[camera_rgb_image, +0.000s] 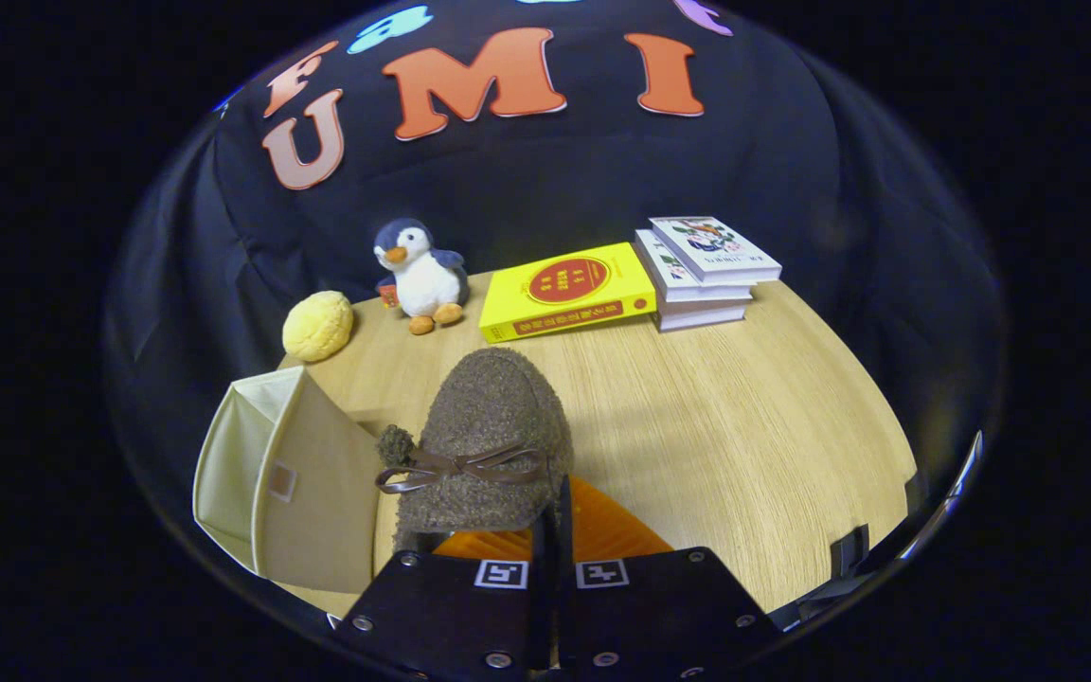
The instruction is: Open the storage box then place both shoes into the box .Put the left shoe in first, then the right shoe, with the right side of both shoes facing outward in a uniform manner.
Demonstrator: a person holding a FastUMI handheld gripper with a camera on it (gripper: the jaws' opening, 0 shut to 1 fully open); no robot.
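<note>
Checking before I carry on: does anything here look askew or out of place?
Nothing stands out. The gripper is shut on the brown fuzzy shoe's edge, beside the open cream storage box. Books, penguin and bun sit tidy behind.

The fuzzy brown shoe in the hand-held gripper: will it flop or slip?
The fuzzy brown shoe looks soft and light, so it may sag ahead of the hand-held gripper. Its fleecy surface probably resists slipping. The fingers pinch only its rear edge, so it may swing.

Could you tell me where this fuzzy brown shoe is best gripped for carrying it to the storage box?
The gripper already seems shut on the brown shoe at the rear edge of its opening, coming from behind the heel. That thin collar fits between close-set fingers, whereas the rounded toe is too bulky. The toe points away, so the shoe hangs forward, beside the storage box.
</note>
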